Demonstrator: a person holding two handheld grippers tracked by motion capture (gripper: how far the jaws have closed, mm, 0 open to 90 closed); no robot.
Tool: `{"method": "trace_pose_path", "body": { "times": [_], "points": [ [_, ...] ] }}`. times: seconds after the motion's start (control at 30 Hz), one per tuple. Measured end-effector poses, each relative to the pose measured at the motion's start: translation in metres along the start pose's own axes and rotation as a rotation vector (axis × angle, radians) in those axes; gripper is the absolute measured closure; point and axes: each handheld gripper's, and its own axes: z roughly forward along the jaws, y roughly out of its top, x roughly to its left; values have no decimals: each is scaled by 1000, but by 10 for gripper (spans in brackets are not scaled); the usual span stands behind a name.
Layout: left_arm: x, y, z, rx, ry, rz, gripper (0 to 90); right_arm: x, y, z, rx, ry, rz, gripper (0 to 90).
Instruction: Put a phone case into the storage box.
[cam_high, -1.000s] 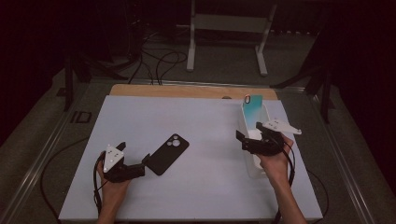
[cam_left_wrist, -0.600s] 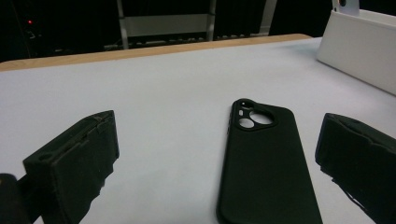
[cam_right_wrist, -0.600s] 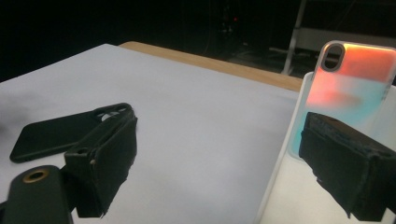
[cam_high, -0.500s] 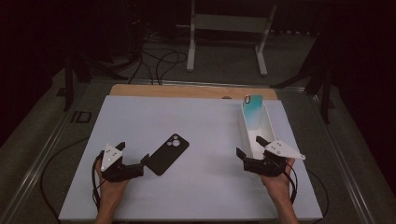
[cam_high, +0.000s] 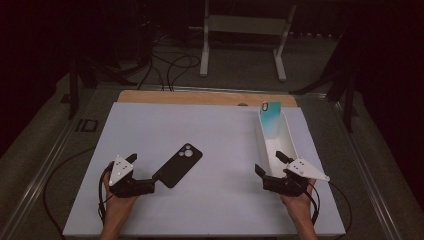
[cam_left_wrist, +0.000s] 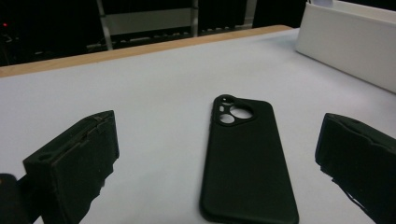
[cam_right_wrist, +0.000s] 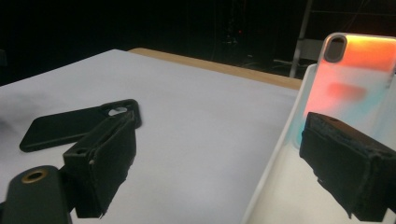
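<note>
A black phone case lies camera-holes up on the white table, left of middle. My left gripper sits open just at its near left end. In the left gripper view the case lies between the spread jaws of the left gripper, untouched. A teal, iridescent phone case leans upright at the far end of a long white tray. My right gripper is open and empty at the tray's near left corner. In the right gripper view one jaw of the right gripper is over the tray wall, and the shiny case stands beyond.
The table's far edge is a wooden strip. A white metal stand and cables lie on the dark floor behind. The black case appears to the left in the right gripper view. Bare white surface stretches between both grippers.
My right gripper has drawn back from over the tray toward the near edge and dropped to the tray's near corner. The left gripper has hardly moved.
</note>
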Motion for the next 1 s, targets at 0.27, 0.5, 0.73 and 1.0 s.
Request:
{"method": "trace_pose_path", "body": {
  "times": [0.27,0.5,0.73,1.0],
  "points": [
    [-4,0,5,31,-18,17,0,0,-1,0,-2,3,7,109],
    [-8,0,8,49,-32,30,0,2,-2,3,6,15,3,109],
    [-7,2,10,60,-40,15,0,0,-1,2,-2,11,18,109],
    [-10,12,17,131,-77,18,0,0,0,2,-5,9,20,110]
  ]
}}
